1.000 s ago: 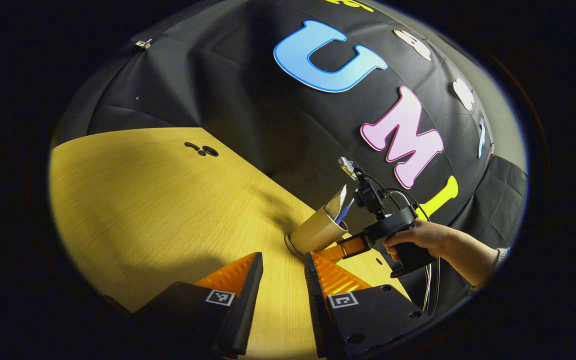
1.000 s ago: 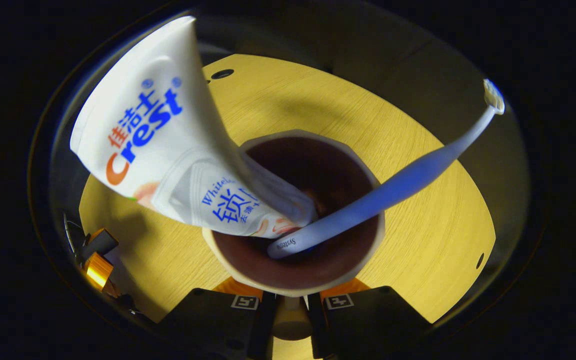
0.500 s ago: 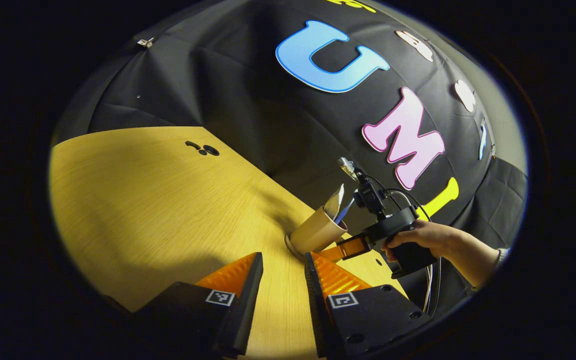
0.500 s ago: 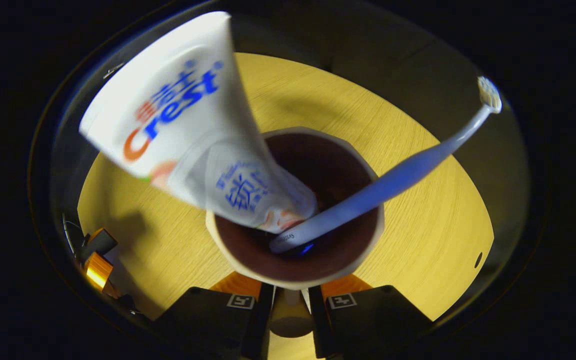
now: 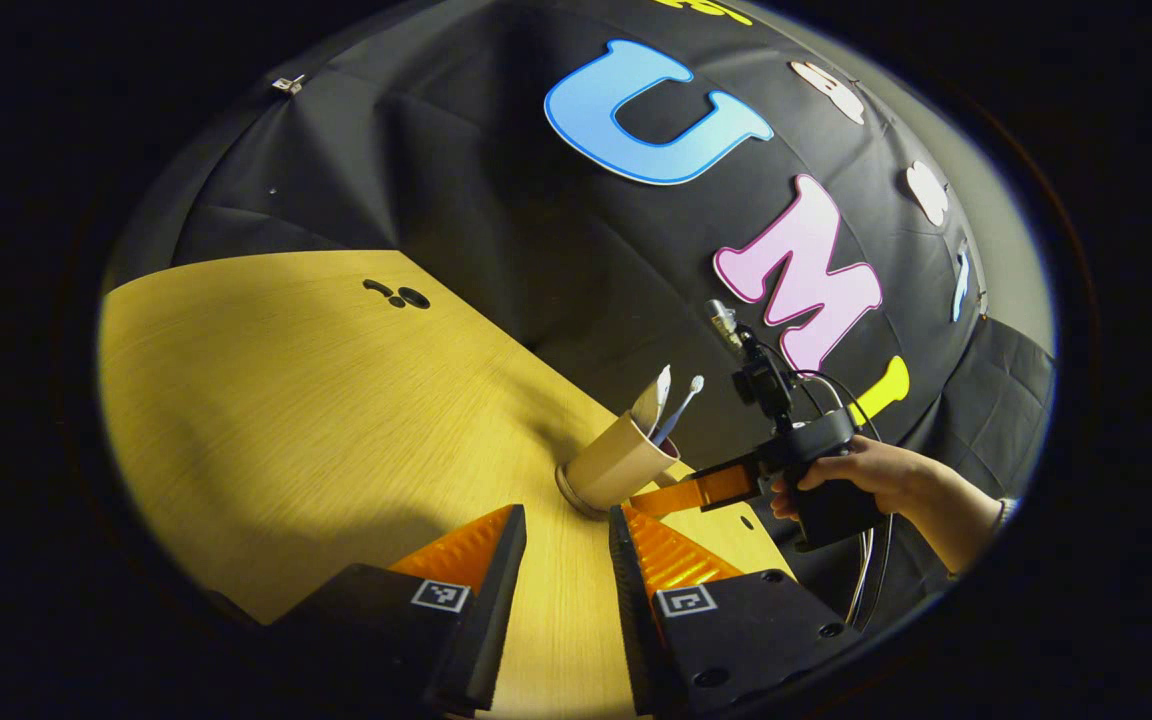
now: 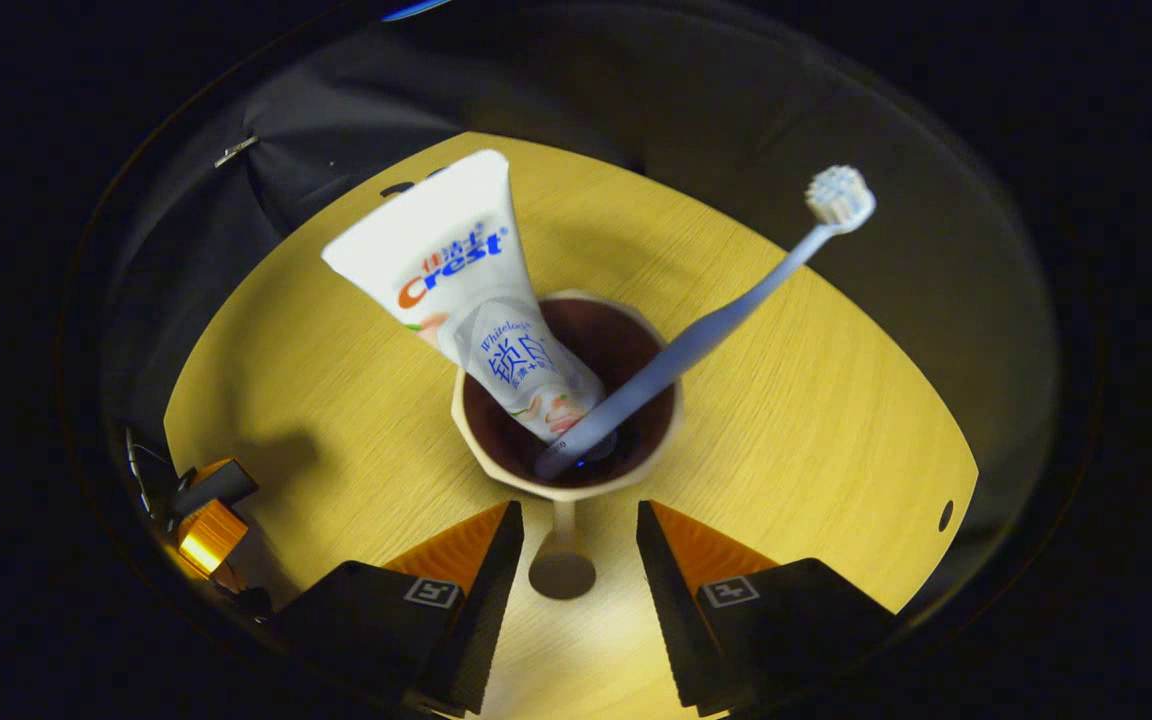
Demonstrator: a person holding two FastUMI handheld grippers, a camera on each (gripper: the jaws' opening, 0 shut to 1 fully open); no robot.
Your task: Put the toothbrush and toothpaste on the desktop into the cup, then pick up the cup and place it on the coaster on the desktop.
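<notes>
Standing just beyond the parted right tongs point(image 6: 571, 520): the cup point(image 6: 566, 470).

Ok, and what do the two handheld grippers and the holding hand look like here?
The right gripper, seen in the left gripper view, is a black pistol-grip body with a small camera on a stalk and dark cables hanging below. A hand holds it; a bit of grey sleeve shows at the wrist. The left gripper tongs are wedge-shaped and ribbed, on black blocks bearing square black-and-white markers.

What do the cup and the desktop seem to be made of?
The cup looks like matte beige ceramic or plastic, with a dark inside and no strong shine; I cannot tell which. The desktop looks like light wood or wood-look laminate, since fine grain lines run across it.
</notes>
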